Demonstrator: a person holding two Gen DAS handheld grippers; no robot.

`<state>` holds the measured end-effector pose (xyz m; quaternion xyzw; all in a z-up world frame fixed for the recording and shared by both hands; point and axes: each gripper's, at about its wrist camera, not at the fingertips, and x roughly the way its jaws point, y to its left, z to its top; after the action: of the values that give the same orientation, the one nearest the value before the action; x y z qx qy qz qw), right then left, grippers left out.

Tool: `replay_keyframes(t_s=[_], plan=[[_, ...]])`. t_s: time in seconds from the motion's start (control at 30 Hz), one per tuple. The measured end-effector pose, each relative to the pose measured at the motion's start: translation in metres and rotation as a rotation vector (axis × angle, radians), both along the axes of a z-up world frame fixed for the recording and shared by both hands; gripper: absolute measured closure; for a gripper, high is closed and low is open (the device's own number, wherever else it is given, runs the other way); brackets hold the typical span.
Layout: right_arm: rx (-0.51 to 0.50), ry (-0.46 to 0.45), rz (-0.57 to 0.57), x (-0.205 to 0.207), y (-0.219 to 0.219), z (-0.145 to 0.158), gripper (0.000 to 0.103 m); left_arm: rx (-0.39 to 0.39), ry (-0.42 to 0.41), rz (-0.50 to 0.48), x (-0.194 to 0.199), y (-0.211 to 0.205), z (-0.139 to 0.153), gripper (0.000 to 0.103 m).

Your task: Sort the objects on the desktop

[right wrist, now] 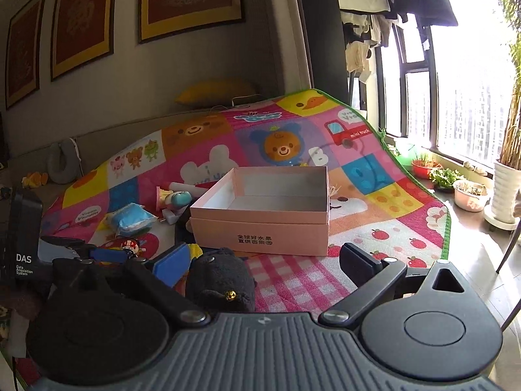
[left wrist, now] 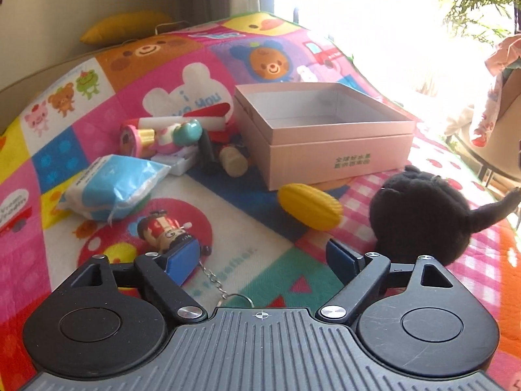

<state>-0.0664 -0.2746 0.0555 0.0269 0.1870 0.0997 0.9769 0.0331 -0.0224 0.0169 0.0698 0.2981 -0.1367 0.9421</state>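
Note:
An open pink box point(left wrist: 325, 150) point(right wrist: 260, 228) stands on the patterned play mat point(left wrist: 247, 273). In front of it lie a yellow ribbed toy point(left wrist: 309, 207) and a black plush point(left wrist: 420, 218) point(right wrist: 221, 283). My left gripper point(left wrist: 262, 259) is open over bare mat, with nothing between its fingers. A small figurine on a keychain point(left wrist: 162, 231) lies right by its left finger. My right gripper point(right wrist: 265, 264) is open. The plush sits between its fingers, close to the left blue pad point(right wrist: 172, 265) and well apart from the right one. The left gripper point(right wrist: 88, 249) also shows at the left edge of the right wrist view.
A blue tissue pack point(left wrist: 114, 189) and a pile of small toys point(left wrist: 182, 140) lie left of the box. The mat's green edge point(right wrist: 446, 228) drops off at the right, with potted plants point(right wrist: 469, 192) and a window beyond. A yellow cushion point(right wrist: 215, 93) lies by the wall.

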Motion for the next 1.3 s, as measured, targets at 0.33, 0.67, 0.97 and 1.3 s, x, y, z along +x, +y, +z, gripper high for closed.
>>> replay_keyframes(t_s=[0.33, 0.67, 0.97, 1.3], plan=[[0.002, 0.031, 0.033, 0.003, 0.002, -0.008, 0.003, 0.061, -0.049, 0.135, 0.023, 0.044, 0.013, 0.007], [0.037, 0.026, -0.042, -0.003, -0.012, -0.008, 0.002, 0.055, 0.017, -0.174, 0.048, -0.033, -0.001, 0.023], [0.053, 0.051, -0.080, 0.000, -0.025, -0.016, 0.001, 0.037, 0.035, -0.151, 0.049, -0.042, -0.008, 0.024], [0.051, 0.059, -0.057, 0.003, -0.018, -0.019, 0.000, 0.066, 0.006, -0.147, 0.051, -0.031, -0.009, 0.022]])
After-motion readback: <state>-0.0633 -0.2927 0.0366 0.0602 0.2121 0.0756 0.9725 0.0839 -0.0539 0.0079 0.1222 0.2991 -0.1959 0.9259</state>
